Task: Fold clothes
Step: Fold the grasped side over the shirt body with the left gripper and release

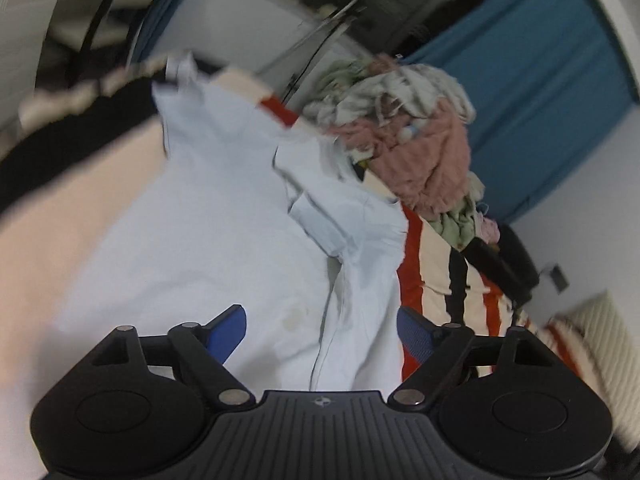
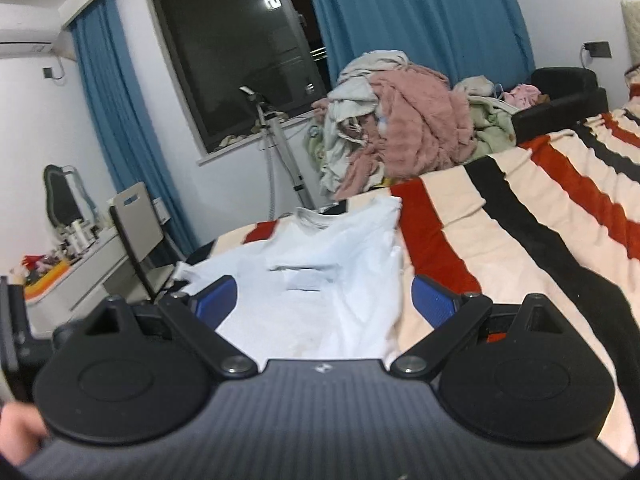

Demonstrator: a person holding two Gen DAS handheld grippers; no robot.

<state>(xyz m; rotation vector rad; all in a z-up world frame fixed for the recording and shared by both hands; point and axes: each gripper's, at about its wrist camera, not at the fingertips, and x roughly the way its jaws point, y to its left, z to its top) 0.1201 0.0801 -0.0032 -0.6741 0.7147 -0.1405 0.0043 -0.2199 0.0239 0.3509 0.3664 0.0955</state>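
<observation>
Through the left wrist camera I see my left gripper (image 1: 322,330) at the bottom of the frame with its blue-padded fingers (image 1: 226,330) spread wide, holding nothing, and the white shirt (image 1: 224,240) fills the middle of the picture beyond and between them. The shirt lies spread on the bed (image 1: 436,276), whose cover is cream with red and black stripes, showing at the right of centre. A fold of the shirt with a flat seam or hem runs diagonally through the centre, and I make out a faint yellowish stain just above the gap between the fingers. This view is tilted and somewhat blurred, so I cannot tell which part of the shirt is the collar here. In the right wrist camera my right gripper (image 2: 324,300) sits at the bottom centre, fingers (image 2: 434,300) also spread apart and gripping nothing, with the lower part of the shirt (image 2: 320,280) lying between them and reaching up to mid frame, its neckline at the far end. The striped bed (image 2: 520,240) stretches off to the right. Behind the shirt, at upper centre, a pile of clothes (image 2: 400,128) with a pink fluffy piece on top sits at the far edge of the bed, near blue curtains (image 2: 420,12) and a dark window (image 2: 236,52). At the left a chair (image 2: 138,224) stands by a white bench (image 2: 96,264) carrying small items.
</observation>
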